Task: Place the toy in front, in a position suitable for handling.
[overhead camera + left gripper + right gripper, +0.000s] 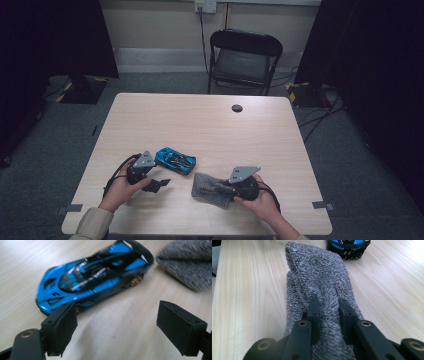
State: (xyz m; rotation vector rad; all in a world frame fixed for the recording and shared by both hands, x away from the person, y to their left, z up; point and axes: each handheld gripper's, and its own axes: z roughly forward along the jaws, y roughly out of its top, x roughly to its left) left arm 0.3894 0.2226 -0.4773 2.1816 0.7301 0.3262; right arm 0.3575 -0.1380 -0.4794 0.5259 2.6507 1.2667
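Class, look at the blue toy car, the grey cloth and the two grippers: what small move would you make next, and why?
Probably bring the left gripper forward around the blue toy car and close on it. Its jaws stand open with bare table between them, the car just beyond their tips. The right gripper is already shut on the grey cloth, which lies beside the car, seemingly ready to wipe it.

The room is dim, its corners at 10 and 2 o'clock nearly black, while the pale table (210, 125) takes soft, even light from overhead and throws only faint shadows. In the left gripper view the blue toy car (92, 280) is smeared by motion blur, sharpest toward 6 o'clock. In the right gripper view the grey cloth (317, 280) is crisp, softening toward 12 o'clock.
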